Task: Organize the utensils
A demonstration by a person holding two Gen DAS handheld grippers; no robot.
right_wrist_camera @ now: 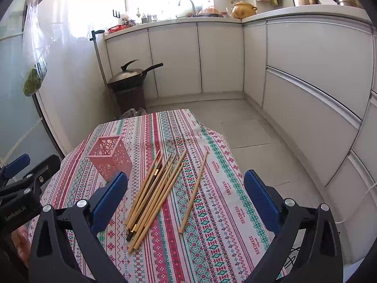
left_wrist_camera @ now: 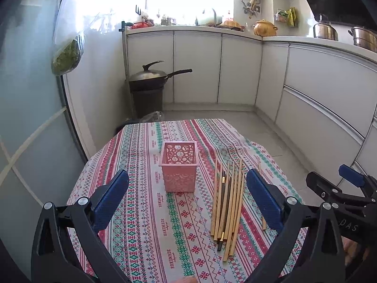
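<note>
Pink perforated plastic square holder (left_wrist_camera: 178, 168) upright on the striped patterned tablecloth (left_wrist_camera: 150, 231). Just right of it, a loose bundle of pale wooden chopsticks (left_wrist_camera: 227, 206) with one dark one among them; a single pale wooden chopstick (right_wrist_camera: 194, 192) apart to the right. Left gripper (left_wrist_camera: 187, 202) spread wide, empty, above the cloth. Right gripper (right_wrist_camera: 186, 201) likewise spread, holding nothing.

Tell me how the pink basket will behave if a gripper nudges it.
The basket looks like thin perforated plastic and holds nothing, so it is probably light and would slide on the tablecloth. It stands taller than it is wide, so a push near its rim may tip it. Its lattice walls may flex if squeezed.
</note>
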